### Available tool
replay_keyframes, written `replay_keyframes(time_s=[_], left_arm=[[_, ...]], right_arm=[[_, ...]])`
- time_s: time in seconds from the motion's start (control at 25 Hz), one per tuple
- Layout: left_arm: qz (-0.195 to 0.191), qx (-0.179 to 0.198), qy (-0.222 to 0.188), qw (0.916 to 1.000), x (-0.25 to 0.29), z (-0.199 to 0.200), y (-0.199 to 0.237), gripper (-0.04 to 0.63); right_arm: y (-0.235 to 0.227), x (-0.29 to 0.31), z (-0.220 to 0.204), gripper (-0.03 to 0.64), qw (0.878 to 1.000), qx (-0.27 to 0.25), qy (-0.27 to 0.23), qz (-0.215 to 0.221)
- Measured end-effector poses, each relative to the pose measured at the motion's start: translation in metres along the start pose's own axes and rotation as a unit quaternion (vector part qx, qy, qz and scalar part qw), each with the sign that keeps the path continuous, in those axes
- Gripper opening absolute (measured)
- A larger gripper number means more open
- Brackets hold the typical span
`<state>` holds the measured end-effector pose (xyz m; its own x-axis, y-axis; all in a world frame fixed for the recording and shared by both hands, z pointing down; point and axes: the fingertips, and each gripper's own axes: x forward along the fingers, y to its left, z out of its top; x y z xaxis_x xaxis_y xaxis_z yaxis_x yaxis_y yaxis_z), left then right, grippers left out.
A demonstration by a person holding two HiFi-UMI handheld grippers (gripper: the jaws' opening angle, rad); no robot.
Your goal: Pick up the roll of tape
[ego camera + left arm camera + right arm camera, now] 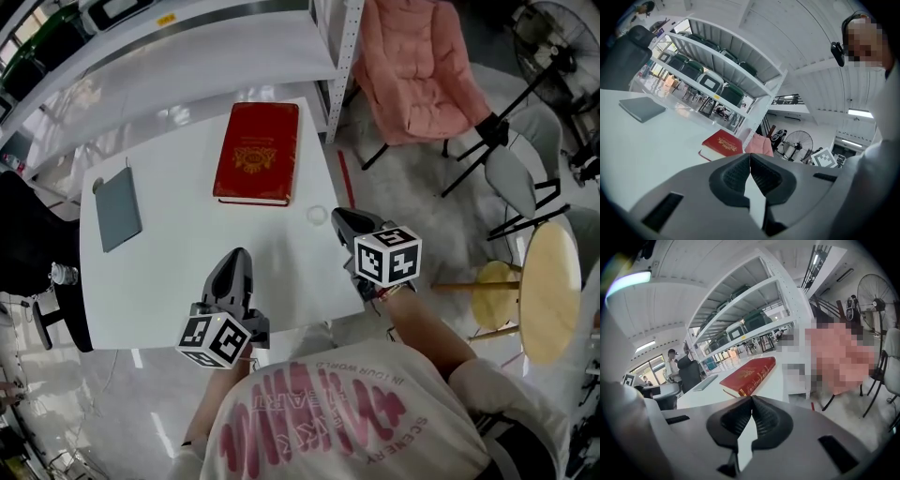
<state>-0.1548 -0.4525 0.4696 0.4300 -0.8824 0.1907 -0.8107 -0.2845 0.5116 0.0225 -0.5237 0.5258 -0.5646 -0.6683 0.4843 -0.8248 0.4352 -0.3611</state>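
Two grippers, the left gripper and the right gripper, both have their jaws pressed together on nothing. One roll of tape (a clear ring) lies on the white table just beside the right gripper's tips. One red book lies beyond both grippers, and one grey notebook lies well left of the left gripper.

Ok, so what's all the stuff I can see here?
table: one, white, middle
book: one, red with gold print, far side of the table
notebook: one, grey, left part of the table
roll of tape: one, clear, by the table's right edge
shelf: one, white, behind the table
chair: one, pink, on the floor past the table's right corner
round wooden tops: two, pale wood, far right
fan: one, black, near the chair
left gripper: one, grey, fingers shut, empty, over the table's near part
right gripper: one, grey, fingers shut, empty, right beside the tape
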Motion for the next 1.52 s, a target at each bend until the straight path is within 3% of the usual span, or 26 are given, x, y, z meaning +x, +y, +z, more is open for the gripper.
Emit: replay_keyframes(time_s=[0.16,0.36,0.52,0.8,1.16,1.32,1.52], left_arm=[[0.006,-0.008,0.011,0.9999,0.010,-0.010,0.016,0.025],[0.011,-0.022,0.025,0.9994,0.017,-0.025,0.031,0.025],[0.016,-0.029,0.035,0.9988,0.021,-0.032,0.041,0.025],[0.024,-0.033,0.039,0.9984,0.022,-0.037,0.057,0.025],[0.032,-0.036,0.043,0.9979,0.019,-0.045,0.064,0.025],[0.036,-0.039,0.046,0.9975,0.014,-0.050,0.066,0.025],[0.039,-0.041,0.048,0.9972,0.011,-0.052,0.070,0.025]], right_arm=[[-0.001,0.021,-0.008,0.046,1.000,-0.006,0.017,0.017],[0.000,0.042,-0.018,0.240,0.996,-0.064,0.050,0.033],[-0.001,0.057,-0.027,0.307,0.993,-0.087,0.071,0.035],[-0.007,0.076,-0.037,0.325,0.990,-0.100,0.097,0.029],[-0.016,0.087,-0.050,0.325,0.978,-0.157,0.133,-0.007],[-0.019,0.088,-0.053,0.310,0.973,-0.187,0.132,-0.021],[-0.018,0.088,-0.052,0.304,0.974,-0.184,0.131,-0.025]])
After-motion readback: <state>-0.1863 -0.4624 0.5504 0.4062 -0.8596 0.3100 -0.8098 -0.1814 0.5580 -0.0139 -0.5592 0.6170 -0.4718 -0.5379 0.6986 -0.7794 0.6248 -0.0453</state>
